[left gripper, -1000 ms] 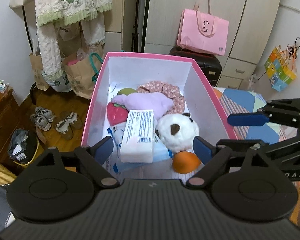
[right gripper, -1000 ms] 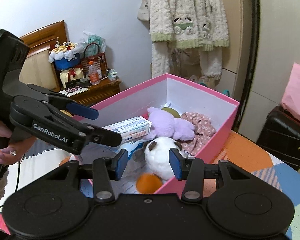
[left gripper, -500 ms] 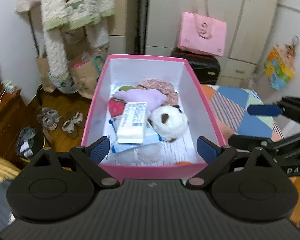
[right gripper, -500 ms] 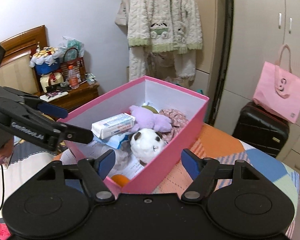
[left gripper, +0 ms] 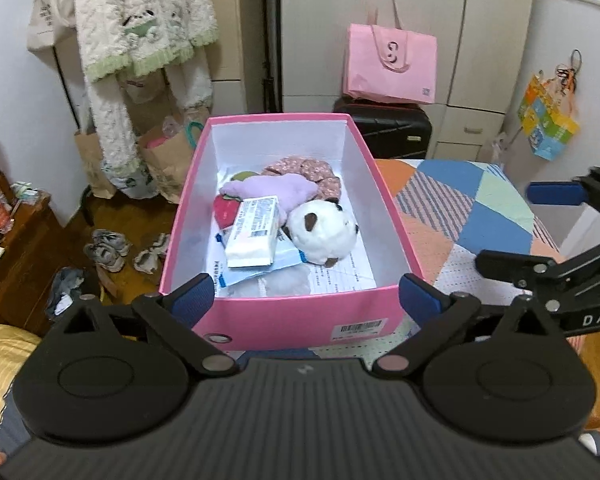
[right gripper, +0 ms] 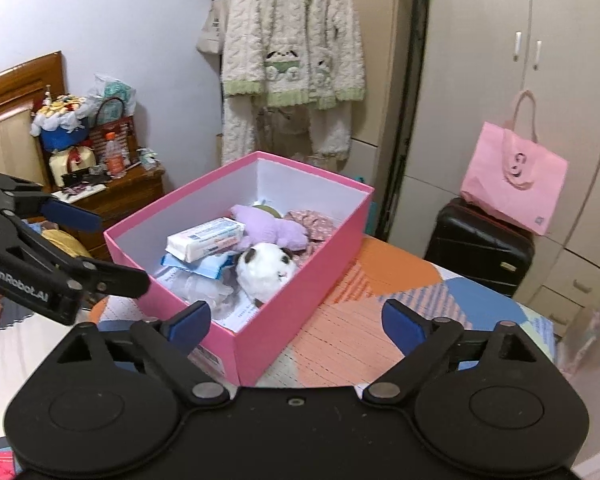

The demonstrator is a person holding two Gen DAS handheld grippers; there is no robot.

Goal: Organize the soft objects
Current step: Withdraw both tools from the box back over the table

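**Pink box loaded, both sets of fingers empty**

With both grippers short of it, the pink box (left gripper: 284, 320) sits on the patchwork-covered surface (left gripper: 472, 216). Inside it: a white panda plush (left gripper: 324, 236), a purple plush (left gripper: 276, 192), a white wipes pack (left gripper: 254, 236) lying on blue packets (left gripper: 288, 260), a red strawberry piece (left gripper: 222, 210), a floral fabric item (left gripper: 304, 168) at the far end, and papers on the floor of the box.

Around it: a black suitcase (right gripper: 480, 252) with a pink tote bag (right gripper: 512, 176) on top, a fluffy robe (right gripper: 292, 52) hanging by the wardrobe, and a cluttered wooden nightstand (right gripper: 112, 196).

Your left gripper (left gripper: 306, 294) is opening wide, fingers either side of the box's near wall, nothing clamped. Your right gripper (right gripper: 296, 322) is opening too, over the box's near corner, and holds nothing.
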